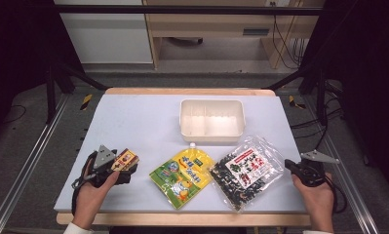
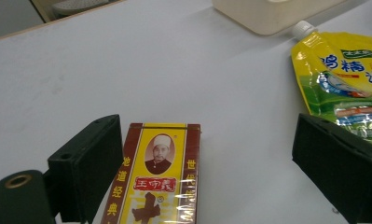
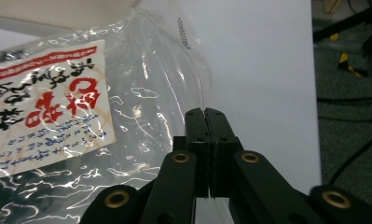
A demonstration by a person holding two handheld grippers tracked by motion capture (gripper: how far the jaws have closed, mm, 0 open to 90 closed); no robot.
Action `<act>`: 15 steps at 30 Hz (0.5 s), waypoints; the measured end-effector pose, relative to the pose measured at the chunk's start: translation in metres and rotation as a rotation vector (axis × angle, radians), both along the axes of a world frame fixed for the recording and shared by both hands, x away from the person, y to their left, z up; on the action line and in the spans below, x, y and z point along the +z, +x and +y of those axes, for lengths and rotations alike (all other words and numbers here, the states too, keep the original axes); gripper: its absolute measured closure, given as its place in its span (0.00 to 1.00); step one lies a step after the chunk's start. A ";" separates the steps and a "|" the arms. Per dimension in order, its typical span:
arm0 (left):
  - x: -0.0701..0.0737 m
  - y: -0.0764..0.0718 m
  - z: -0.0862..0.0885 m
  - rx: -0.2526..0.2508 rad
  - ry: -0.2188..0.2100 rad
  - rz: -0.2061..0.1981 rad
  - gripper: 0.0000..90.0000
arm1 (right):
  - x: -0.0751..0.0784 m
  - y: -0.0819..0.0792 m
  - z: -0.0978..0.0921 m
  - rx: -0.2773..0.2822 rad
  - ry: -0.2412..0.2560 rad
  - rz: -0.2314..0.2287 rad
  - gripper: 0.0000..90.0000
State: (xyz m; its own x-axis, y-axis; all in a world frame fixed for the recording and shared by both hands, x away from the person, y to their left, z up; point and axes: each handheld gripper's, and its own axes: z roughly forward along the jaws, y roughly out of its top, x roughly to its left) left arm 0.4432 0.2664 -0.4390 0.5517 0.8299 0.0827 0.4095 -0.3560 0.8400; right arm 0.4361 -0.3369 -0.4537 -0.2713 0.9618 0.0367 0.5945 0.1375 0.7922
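A red and yellow box (image 1: 126, 159) with a portrait on it lies flat at the table's left front. My left gripper (image 1: 120, 168) is open around it. In the left gripper view the box (image 2: 159, 177) rests close against the left jaw, with a wide gap to the right jaw, and the gripper (image 2: 207, 140) is low over the table. My right gripper (image 1: 290, 165) is shut at the right edge of a clear bag of dark seaweed (image 1: 245, 170). In the right gripper view the closed tips (image 3: 205, 115) sit over the bag's clear margin (image 3: 165, 84); I see nothing between them.
A yellow-green spouted pouch (image 1: 182, 176) lies between the box and the seaweed bag. Behind them stands a white two-compartment container (image 1: 211, 138), with nothing in it. The pouch's cap (image 2: 304, 27) points toward the container. The table's right edge (image 1: 293, 161) is near my right gripper.
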 end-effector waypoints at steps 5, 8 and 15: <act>0.003 -0.009 -0.003 -0.040 -0.020 0.008 0.11 | 0.048 -0.018 0.003 0.092 0.003 -0.088 1.00; 0.006 -0.010 -0.004 -0.055 -0.032 0.009 0.12 | 0.076 -0.019 0.010 0.149 -0.031 -0.123 1.00; 0.030 -0.016 -0.015 -0.120 -0.052 0.000 0.13 | 0.142 -0.017 0.026 0.305 -0.048 -0.180 1.00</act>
State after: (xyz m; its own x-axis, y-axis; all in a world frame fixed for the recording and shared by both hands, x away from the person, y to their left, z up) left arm 0.4277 0.2514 -0.4094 0.6474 0.7611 0.0408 0.3667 -0.3580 0.8587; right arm 0.4194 -0.3105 -0.3121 -0.5443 0.8349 -0.0814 0.3719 0.3271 0.8687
